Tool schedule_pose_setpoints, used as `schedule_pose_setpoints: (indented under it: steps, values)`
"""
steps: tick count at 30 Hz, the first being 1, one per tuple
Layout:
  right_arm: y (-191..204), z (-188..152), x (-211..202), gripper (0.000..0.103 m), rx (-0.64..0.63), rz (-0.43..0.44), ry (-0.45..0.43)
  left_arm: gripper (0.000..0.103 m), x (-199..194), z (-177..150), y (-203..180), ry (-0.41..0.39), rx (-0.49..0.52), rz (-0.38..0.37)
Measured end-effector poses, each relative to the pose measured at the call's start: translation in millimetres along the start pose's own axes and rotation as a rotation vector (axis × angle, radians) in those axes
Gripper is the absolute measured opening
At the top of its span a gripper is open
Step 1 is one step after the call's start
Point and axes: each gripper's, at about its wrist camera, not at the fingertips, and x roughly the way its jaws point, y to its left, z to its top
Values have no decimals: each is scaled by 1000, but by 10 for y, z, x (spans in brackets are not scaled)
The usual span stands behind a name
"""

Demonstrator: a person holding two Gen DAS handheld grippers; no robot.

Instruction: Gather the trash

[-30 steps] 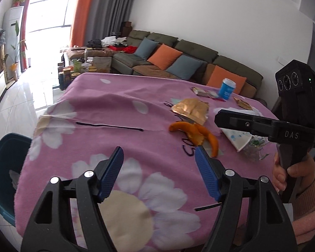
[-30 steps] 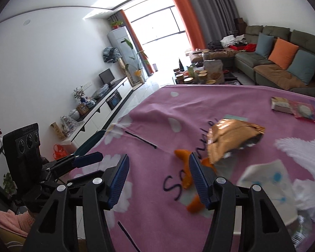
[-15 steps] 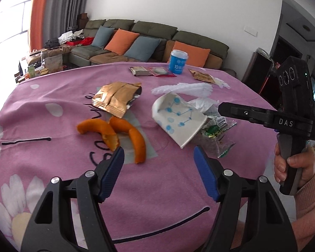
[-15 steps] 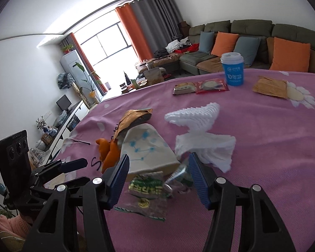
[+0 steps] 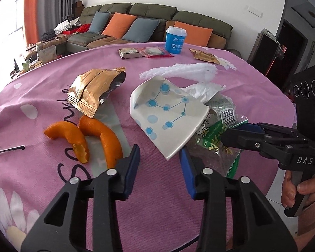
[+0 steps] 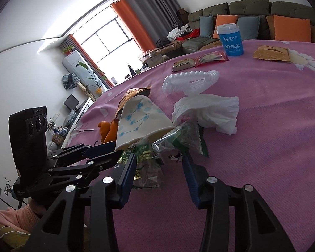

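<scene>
On the pink flowered tablecloth (image 5: 52, 84) lies a crushed white paper cup with blue dots (image 5: 168, 113). My left gripper (image 5: 159, 153) is at its near edge; the jaws are closing with the cup's rim between them, and the pads are not pressing on it. A clear and green wrapper (image 6: 157, 147) lies right of the cup. My right gripper (image 6: 158, 159) straddles it with closing jaws that do not clamp it. In the left wrist view, the right gripper (image 5: 231, 134) comes in from the right over the wrapper (image 5: 218, 132). In the right wrist view, the left gripper (image 6: 115, 151) reaches the cup (image 6: 140, 121).
Two orange peels (image 5: 90, 134) and a gold snack bag (image 5: 92, 88) lie left of the cup. A white tissue (image 5: 203, 88) and white foam netting (image 5: 184, 69) lie behind it. Farther back are a blue cup (image 5: 176, 40), flat wrappers (image 5: 145, 52) and a brown packet (image 5: 205, 56).
Both grippers swung across the table and came down close to the cup and the wrapper. Both pairs of jaws stand narrower than before.
</scene>
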Motion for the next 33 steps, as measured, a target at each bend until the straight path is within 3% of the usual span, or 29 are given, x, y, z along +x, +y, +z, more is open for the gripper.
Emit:
schedule_pose_setpoints:
  steps: [2,8,10,13,16,22,33]
  values:
    - [-3,-17,1,35,6,14,7,17,27,8,19,7,-11,-10]
    - [-4,-41,-41,28,25,50,9,11,1,41,56,-17,-30,-11]
    - [2,-56,-53,25,31,67,11,9,-49,48,86,-32,-39,-9]
    - [-1,-83,-31,36,42,63,29,7,-122,53,136,-55,-50,-1]
    - [34,-117,-5,36,42,85,41,6,-186,53,184,-71,-61,4]
    - [150,-141,30,17,5,117,51,5,-333,10,297,-97,-89,9]
    - [372,-56,45,17,-47,160,40,4,-758,-97,566,-167,-142,18]
